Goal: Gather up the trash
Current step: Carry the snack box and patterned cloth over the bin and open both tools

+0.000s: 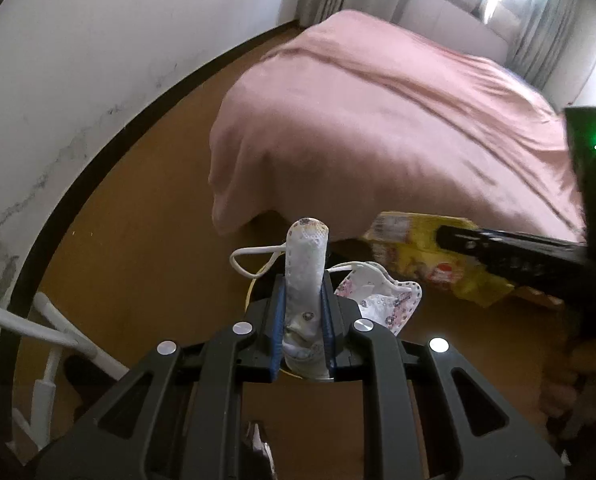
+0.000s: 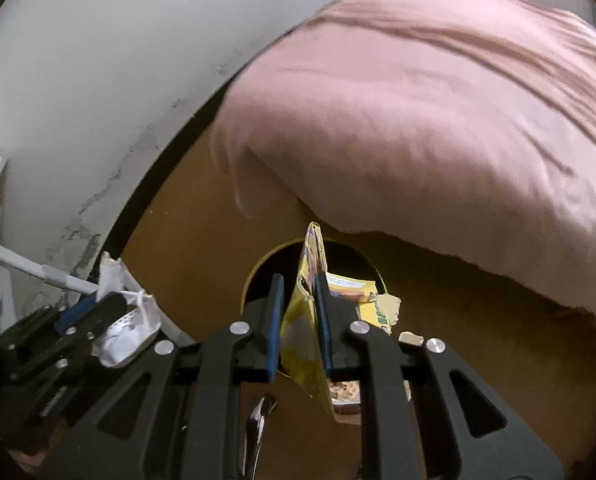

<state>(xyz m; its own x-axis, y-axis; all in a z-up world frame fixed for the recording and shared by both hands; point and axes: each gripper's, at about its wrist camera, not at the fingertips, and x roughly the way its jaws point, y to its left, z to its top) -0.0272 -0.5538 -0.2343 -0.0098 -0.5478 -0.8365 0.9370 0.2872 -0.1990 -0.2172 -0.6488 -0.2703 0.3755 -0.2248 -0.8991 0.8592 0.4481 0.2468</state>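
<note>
My left gripper [image 1: 304,284] is shut on a folded white face mask [image 1: 304,272] that stands up between the blue pads, its ear loop [image 1: 254,258] hanging to the left. A floral-printed mask part [image 1: 378,300] spreads out to the right of the fingers. Under the gripper shows the yellow rim of a round bin [image 1: 249,300]. My right gripper [image 2: 298,284] is shut on a yellow snack wrapper [image 2: 298,320], right over the dark bin opening [image 2: 266,268]. In the left wrist view the right gripper [image 1: 498,248] comes in from the right with the wrapper [image 1: 410,256].
A bed with a pink blanket [image 1: 378,120] overhangs the brown floor [image 1: 138,220] just behind the bin. A stained white wall [image 1: 78,100] curves along the left, with a white metal rack [image 1: 54,336] at its foot. Torn pale scraps [image 2: 390,304] lie by the bin.
</note>
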